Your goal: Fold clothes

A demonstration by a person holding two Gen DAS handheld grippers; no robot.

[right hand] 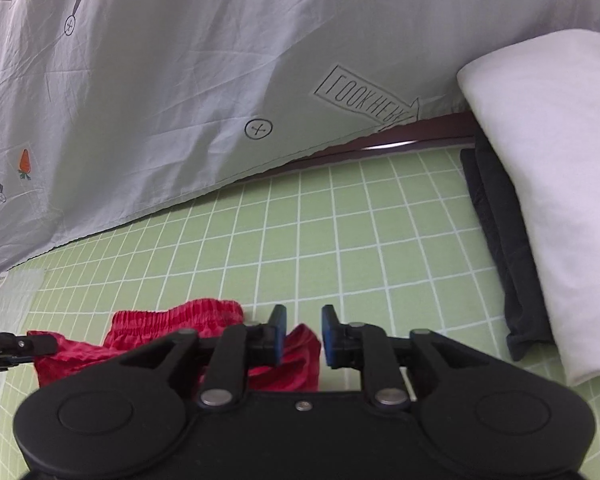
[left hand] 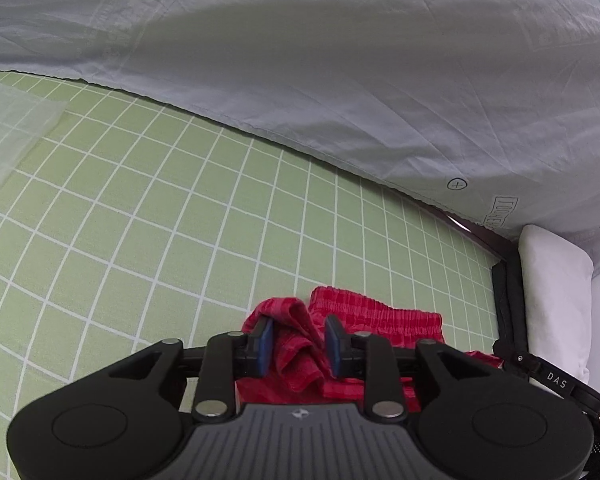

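A: What could go wrong from here?

B: The left gripper (left hand: 299,346) has a bunched ridge of the red shorts (left hand: 340,344) between its fingers, but the fingers stand apart with a gap on either side of the cloth. I judge they're released, not clenched. If it lifts now, the fabric could slide out, or it may catch only one layer and drag the shorts into a heap.

A: And the other side?

B: The right gripper (right hand: 303,334) is also spread. One corner of the red shorts (right hand: 172,320) lies under and just behind its left-hand finger; the gap between the fingers shows mostly green checked sheet (right hand: 340,220). Close there and it may pinch nothing, or the bed sheet itself.

A: Where do the shorts lie overall?

B: Flat-ish on the bed, near edge, waistband away from the cameras, crumpled at the left side. The folded white cloth (right hand: 540,180) and dark garment (right hand: 500,240) sit well apart to the right, against the pale printed sheet (right hand: 160,80) hanging behind.

A: So uneven grips are the worry?

B: Yes, a lopsided fold.
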